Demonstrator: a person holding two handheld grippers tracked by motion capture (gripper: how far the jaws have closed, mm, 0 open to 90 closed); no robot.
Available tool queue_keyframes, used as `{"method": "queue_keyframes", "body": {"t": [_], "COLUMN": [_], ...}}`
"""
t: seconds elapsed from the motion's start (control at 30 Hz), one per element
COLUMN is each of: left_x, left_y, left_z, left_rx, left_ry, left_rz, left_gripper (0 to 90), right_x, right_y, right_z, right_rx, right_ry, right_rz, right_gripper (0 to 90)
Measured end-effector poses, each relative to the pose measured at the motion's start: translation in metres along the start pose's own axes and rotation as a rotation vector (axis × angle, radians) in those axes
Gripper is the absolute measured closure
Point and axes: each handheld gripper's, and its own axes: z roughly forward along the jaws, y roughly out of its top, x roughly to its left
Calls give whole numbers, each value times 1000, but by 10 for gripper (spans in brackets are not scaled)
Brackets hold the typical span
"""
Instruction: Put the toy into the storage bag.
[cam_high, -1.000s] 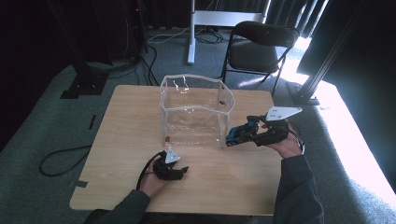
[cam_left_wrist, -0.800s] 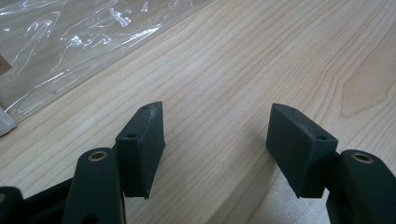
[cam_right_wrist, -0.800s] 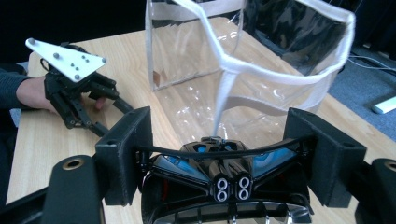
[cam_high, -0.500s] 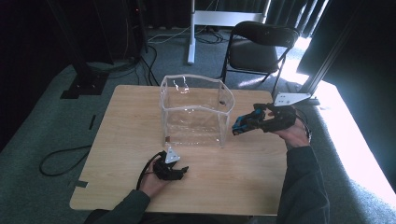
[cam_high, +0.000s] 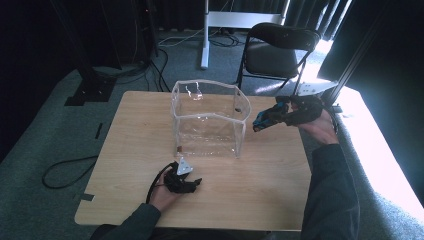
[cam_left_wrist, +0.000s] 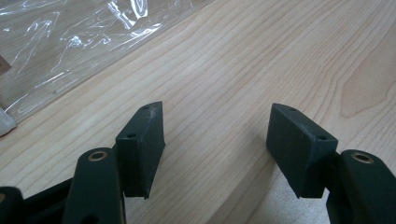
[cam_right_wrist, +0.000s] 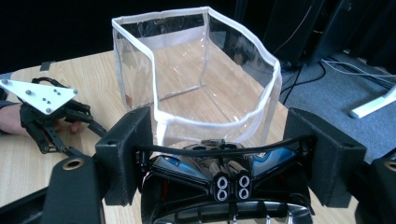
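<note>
Two tools in play. Left tool (cam_high: 186, 181) rested low on the tabletop (cam_high: 270, 175), jaws wide apart and empty (its own view showed bare wood between the pads, clear plastic just beyond). Right tool (cam_high: 265, 119) was held in the air at the right side of the clear bag (cam_high: 207, 120), jaws closed around a black and blue object (cam_right_wrist: 219, 179); I couldn't tell what it was, perhaps a toy car, with small wheels toward the camera.

Bag stood upright and open near the middle of the tabletop, white-trimmed rim (cam_right_wrist: 208, 126) sagging and uneven, nothing visible inside. Object was level with the rim, just outside it.

Risks, as I judged them: the bag is flimsy and unsupported, since the left tool wasn't holding it. If the object clips the rim going in, the wall could fold or the whole bag tip or slide. Releasing too early, before clearing the rim, would drop the object onto the tabletop outside. The grip looked off-centre, so the object could twist loose.
</note>
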Motion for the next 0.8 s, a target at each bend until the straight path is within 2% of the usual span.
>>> {"method": "queue_keyframes", "body": {"t": [0.27, 0.33, 0.53, 0.67, 0.8], "left_x": [0, 0, 0, 0, 1], "left_y": [0, 0, 0, 0, 0], "left_z": [0, 0, 0, 0, 0], "left_rx": [0, -1, 3, 6, 6], "left_ry": [0, -2, -5, -4, -3], "left_rz": [0, -2, -2, 4, 5], "left_gripper": [376, 376, 375, 375, 375], "right_x": [-4, -7, -11, -12, -14], "right_y": [20, 32, 50, 60, 67], "right_z": [0, -3, -5, 2, 20], "right_rx": [25, 9, -18, -21, 6], "right_ry": [1, -2, -2, 14, 32], "right_rz": [-45, -54, -60, -72, -81], "right_gripper": [248, 248, 248, 248, 248]}}
